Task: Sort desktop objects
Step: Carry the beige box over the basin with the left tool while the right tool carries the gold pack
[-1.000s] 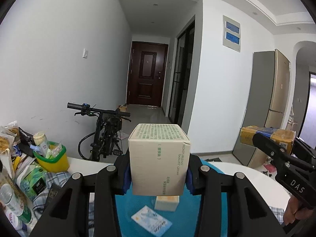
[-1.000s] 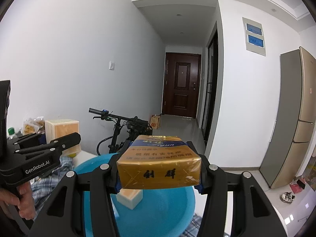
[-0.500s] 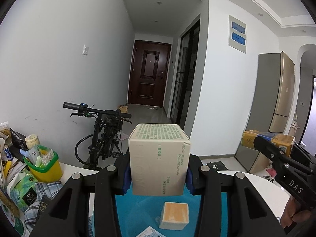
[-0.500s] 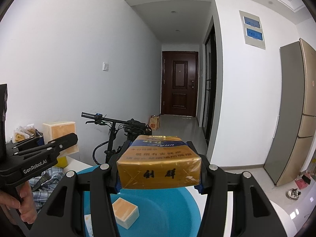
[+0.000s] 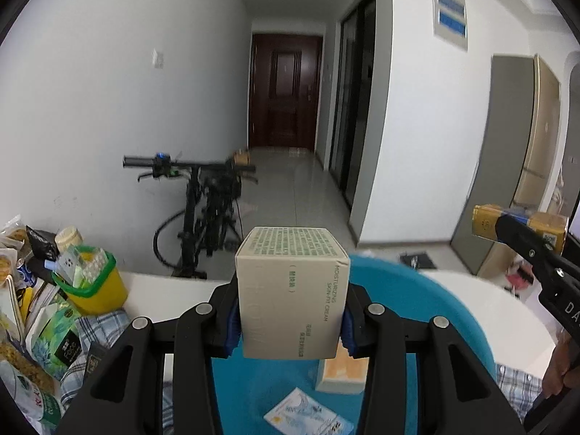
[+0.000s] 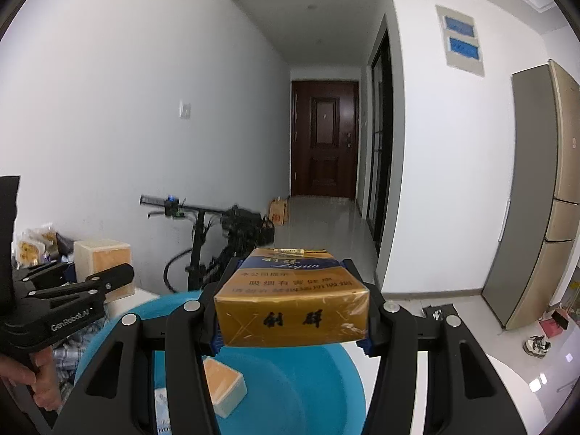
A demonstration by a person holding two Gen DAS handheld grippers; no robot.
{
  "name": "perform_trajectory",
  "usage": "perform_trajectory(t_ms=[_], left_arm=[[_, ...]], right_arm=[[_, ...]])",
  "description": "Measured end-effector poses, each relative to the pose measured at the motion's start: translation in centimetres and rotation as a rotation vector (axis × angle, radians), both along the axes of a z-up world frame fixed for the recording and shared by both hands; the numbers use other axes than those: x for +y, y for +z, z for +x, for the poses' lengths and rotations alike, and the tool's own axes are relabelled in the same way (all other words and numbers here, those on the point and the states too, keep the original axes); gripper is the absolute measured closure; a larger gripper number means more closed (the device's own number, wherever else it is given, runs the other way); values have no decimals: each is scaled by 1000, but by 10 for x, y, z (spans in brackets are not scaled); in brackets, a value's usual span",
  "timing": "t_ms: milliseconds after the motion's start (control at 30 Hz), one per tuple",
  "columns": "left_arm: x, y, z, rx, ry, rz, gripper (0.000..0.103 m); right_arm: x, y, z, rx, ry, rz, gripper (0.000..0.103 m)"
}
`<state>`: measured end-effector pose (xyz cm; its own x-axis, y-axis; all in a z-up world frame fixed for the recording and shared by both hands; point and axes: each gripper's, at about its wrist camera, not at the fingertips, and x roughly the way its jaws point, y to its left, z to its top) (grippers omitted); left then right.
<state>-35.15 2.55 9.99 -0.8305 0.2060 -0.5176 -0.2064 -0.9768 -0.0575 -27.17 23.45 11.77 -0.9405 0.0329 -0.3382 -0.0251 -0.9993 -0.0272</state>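
My left gripper point(image 5: 290, 330) is shut on a beige cream box point(image 5: 291, 290) and holds it over a blue basin point(image 5: 427, 311). In the basin lie a small orange-topped box point(image 5: 342, 375) and a white-blue packet point(image 5: 308, 417). My right gripper point(image 6: 290, 320) is shut on a gold and blue carton point(image 6: 291, 304), also above the blue basin point(image 6: 297, 395). In the right wrist view the left gripper point(image 6: 119, 279) with its cream box point(image 6: 103, 264) shows at the left; in the left wrist view the right gripper's finger point(image 5: 525, 250) and its carton point(image 5: 518, 224) show at the right.
A yellow cup with a green rim point(image 5: 92, 282), snack packets point(image 5: 43, 326) and a checked cloth point(image 5: 98, 330) crowd the left of the white table point(image 5: 163, 290). A bicycle point(image 5: 203, 210) leans on the wall behind. A hand point(image 6: 40, 384) grips the left tool's handle.
Both grippers have moved over the basin with their boxes still held. The left view has tipped downward, so more of the basin and the items in it show.
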Motion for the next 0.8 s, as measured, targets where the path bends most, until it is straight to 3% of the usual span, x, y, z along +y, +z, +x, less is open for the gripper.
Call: perform_trajectory(t_ms=[133, 367, 667, 800], left_arm=[[9, -8, -6, -68, 12, -69, 58], [12, -23, -21, -208, -4, -88, 58], [11, -41, -32, -288, -2, -82, 58], [14, -60, -47, -392, -25, -111, 58]], right_arm=[[2, -4, -12, -89, 32, -20, 51], [8, -17, -32, -219, 64, -44, 51], [9, -38, -48, -328, 86, -81, 51], [12, -49, -59, -430, 117, -99, 51]])
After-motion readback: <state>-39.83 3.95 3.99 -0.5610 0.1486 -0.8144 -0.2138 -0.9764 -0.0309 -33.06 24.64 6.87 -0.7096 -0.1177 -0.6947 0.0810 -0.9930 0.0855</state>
